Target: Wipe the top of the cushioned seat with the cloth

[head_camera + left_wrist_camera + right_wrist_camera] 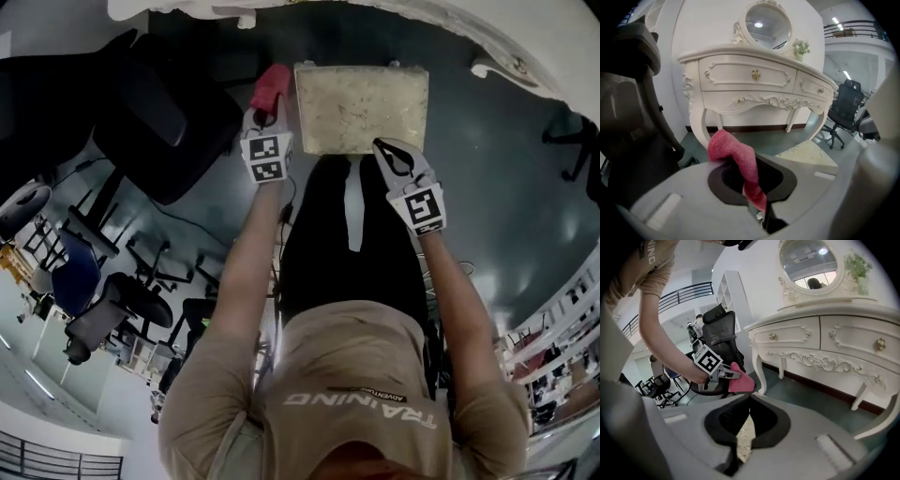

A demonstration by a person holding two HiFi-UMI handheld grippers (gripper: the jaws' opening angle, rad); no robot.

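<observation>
Plainly, the pink cloth point(272, 86) is pinched between the closed jaws of the left tool point(264, 114), held just beside the left edge of the cushioned seat point(361, 103). The right tool point(384, 148), jaws together and empty, is held over the seat's near edge, toward the right corner.
</observation>
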